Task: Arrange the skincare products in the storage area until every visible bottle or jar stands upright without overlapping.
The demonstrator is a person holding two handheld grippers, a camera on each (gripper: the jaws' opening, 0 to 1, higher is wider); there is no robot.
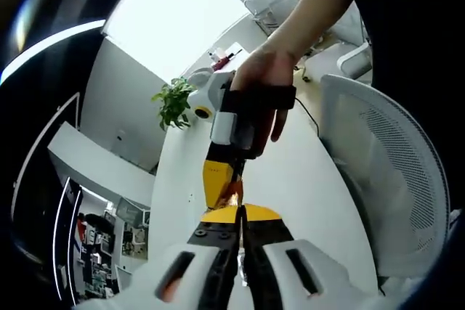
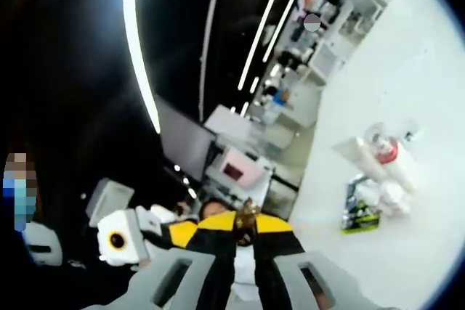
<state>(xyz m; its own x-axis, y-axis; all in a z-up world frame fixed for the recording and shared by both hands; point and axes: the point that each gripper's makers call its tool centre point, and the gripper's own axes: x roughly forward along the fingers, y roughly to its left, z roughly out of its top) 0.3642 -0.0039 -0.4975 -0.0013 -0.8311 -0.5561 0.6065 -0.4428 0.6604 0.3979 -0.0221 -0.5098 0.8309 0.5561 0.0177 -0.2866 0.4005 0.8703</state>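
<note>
**Op:** Right gripper view: my right gripper has jaws pressed together on nothing; the skincare products lie jumbled far off on the white table.

**Obs:** Progress?

**Op:** None, I'd judge. My left gripper is closed too, empty, meeting the other's tip.

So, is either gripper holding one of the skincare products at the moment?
No, the left gripper and right gripper fingers are closed together on nothing.

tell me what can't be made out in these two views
- Right gripper view: bottles and tubes on the white surface are blurred and small; whether they stand or lie is unclear.
- Left gripper view: the hand covers the right gripper, and its jaw tips sit behind the left gripper.
- Left gripper view: the mesh chair hides the table's near side.
</note>
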